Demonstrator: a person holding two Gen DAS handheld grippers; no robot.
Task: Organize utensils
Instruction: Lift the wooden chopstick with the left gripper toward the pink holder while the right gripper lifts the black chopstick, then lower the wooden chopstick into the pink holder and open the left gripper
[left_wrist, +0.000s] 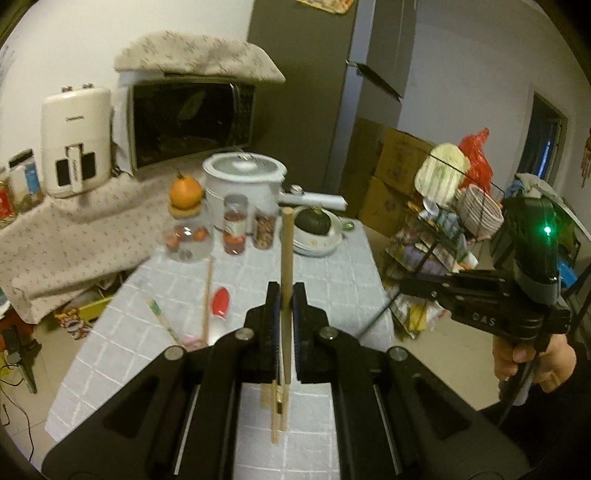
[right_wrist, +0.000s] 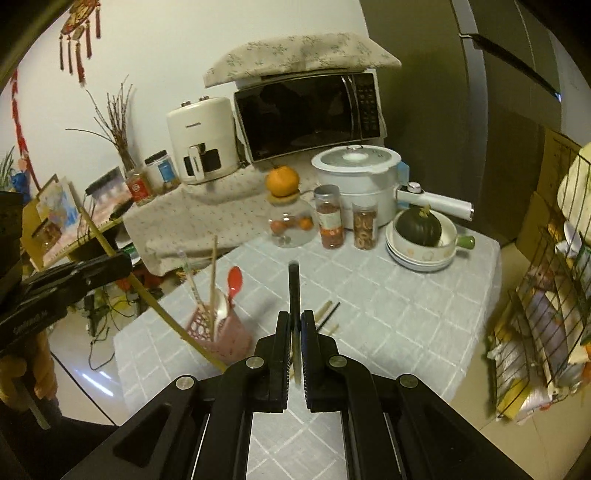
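Note:
My left gripper (left_wrist: 285, 291) is shut on a light wooden chopstick (left_wrist: 286, 258) that stands upright between its fingers, above the table. In the right wrist view the same chopstick (right_wrist: 155, 302) slants down toward the pink utensil holder (right_wrist: 216, 338). The holder has a red spoon (right_wrist: 233, 280), a white spoon and chopsticks in it. My right gripper (right_wrist: 294, 320) is shut on a dark chopstick (right_wrist: 294, 291) that points up and away. Loose chopsticks (right_wrist: 328, 314) lie on the table just beyond the right gripper.
On the grey checked tablecloth (right_wrist: 388, 314) stand a glass jar with an orange on top (right_wrist: 282, 201), two spice jars (right_wrist: 328, 218), a white cooker (right_wrist: 356, 177) and stacked bowls with a dark squash (right_wrist: 419, 230). A microwave (right_wrist: 306, 110) and air fryer (right_wrist: 201, 140) stand behind. A wire rack (right_wrist: 546, 314) is at the right.

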